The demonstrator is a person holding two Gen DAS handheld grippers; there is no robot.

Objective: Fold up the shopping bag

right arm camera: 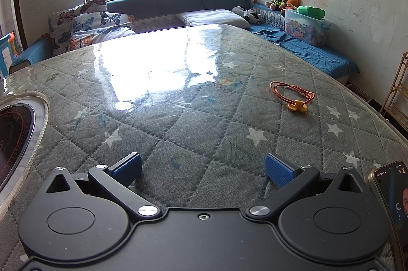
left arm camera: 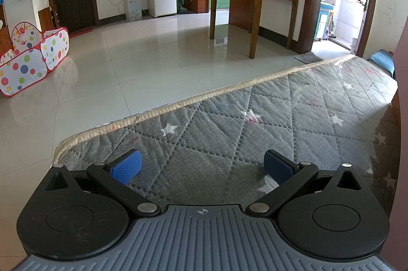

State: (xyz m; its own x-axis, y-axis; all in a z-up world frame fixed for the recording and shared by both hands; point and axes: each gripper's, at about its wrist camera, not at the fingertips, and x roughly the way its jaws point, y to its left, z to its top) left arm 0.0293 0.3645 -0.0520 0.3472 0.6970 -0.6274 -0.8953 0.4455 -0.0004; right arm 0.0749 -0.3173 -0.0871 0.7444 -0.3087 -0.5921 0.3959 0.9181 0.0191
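Observation:
No shopping bag shows in either view. My left gripper (left arm camera: 202, 166) hovers low over a grey quilted table cover with white stars (left arm camera: 280, 112), near the table's front-left edge; its blue-padded fingers (left arm camera: 127, 166) stand wide apart with nothing between them. My right gripper (right arm camera: 202, 169) is likewise open and empty over the same star-patterned cover (right arm camera: 178, 118), which lies under a glossy clear sheet.
An orange cord loop with a yellow clip (right arm camera: 293, 95) lies on the table to the right. A phone (right arm camera: 392, 204) rests at the right edge, an induction cooktop (right arm camera: 15, 133) at the left. Sofa cushions (right arm camera: 91, 26) and a toy bin (right arm camera: 307, 27) sit beyond. Tiled floor (left arm camera: 127, 66) lies past the edge.

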